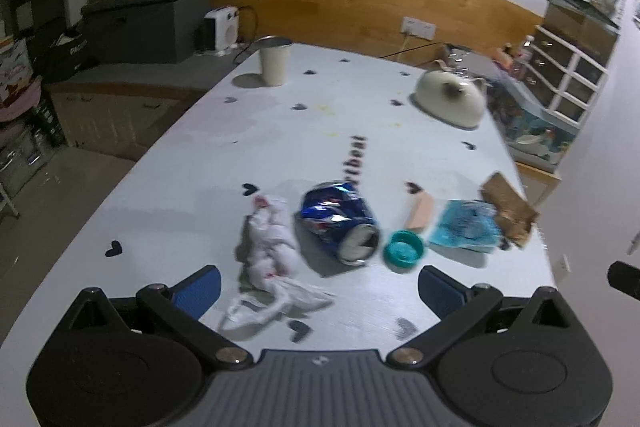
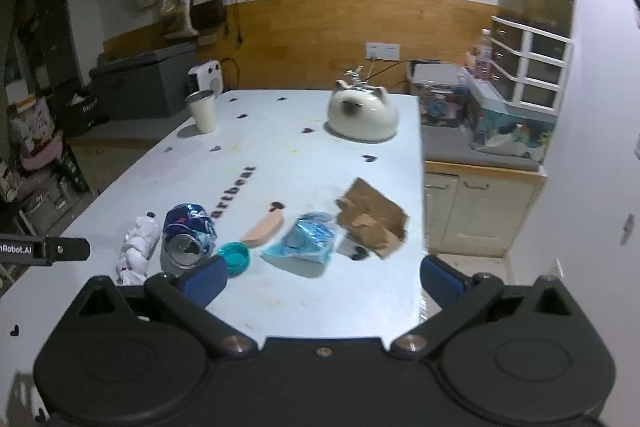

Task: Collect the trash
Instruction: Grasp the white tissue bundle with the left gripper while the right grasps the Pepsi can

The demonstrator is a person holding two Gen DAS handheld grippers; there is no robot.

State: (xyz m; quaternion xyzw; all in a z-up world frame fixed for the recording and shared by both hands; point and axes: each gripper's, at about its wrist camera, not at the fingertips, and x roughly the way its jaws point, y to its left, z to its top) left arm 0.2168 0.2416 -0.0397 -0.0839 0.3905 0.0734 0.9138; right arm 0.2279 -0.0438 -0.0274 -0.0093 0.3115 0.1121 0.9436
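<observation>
table [image 2: 320, 155] print "heartbeat" partly read | crushed blue can [image 2: 188, 231] | both tongs wide open, empty

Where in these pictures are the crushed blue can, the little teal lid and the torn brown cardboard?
crushed blue can [image 1: 338, 221], left wrist view, dented side.
teal lid [image 2: 234, 258], right wrist view, inner hollow.
torn brown cardboard [image 2: 370, 217], right wrist view, flat middle.
</observation>
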